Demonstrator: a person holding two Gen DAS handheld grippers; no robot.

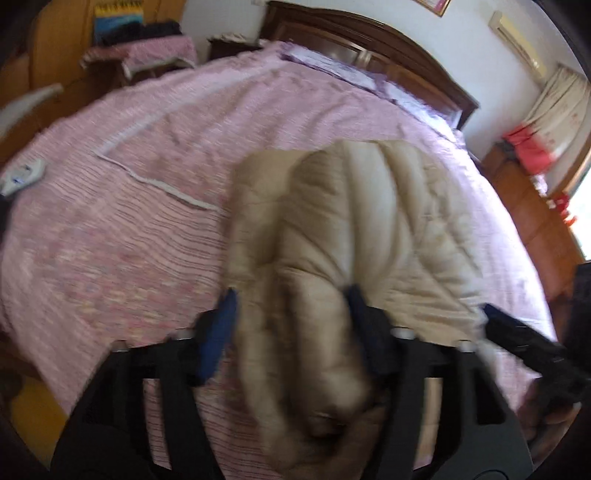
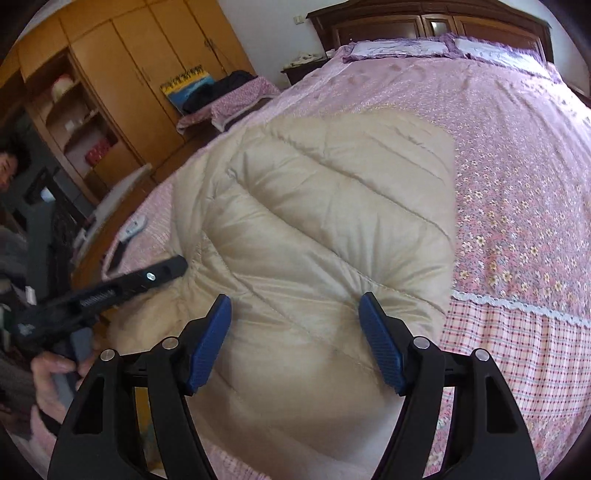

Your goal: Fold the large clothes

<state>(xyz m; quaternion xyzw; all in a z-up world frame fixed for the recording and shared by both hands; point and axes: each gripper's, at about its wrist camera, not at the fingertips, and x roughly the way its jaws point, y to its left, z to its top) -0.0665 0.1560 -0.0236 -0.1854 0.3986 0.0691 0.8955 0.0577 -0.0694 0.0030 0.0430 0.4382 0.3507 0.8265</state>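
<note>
A beige quilted padded coat (image 2: 325, 221) lies on the pink bedspread (image 2: 517, 155), near the bed's front edge. In the left wrist view the coat (image 1: 351, 229) is bunched into a thick roll that runs between my left gripper's (image 1: 291, 295) wide-open blue fingers; the view is blurred by motion. My right gripper (image 2: 295, 299) is open just above the coat's near part, fingers either side of a quilted fold, gripping nothing. The left gripper also shows at the left of the right wrist view (image 2: 162, 269), touching the coat's left edge.
A wooden headboard (image 2: 424, 22) and pillows (image 2: 399, 46) are at the far end of the bed. A wooden wardrobe (image 2: 122, 74) and a low stool with dark clothes (image 2: 229, 96) stand to the left. A small white remote (image 2: 135, 225) lies on the bed's left edge.
</note>
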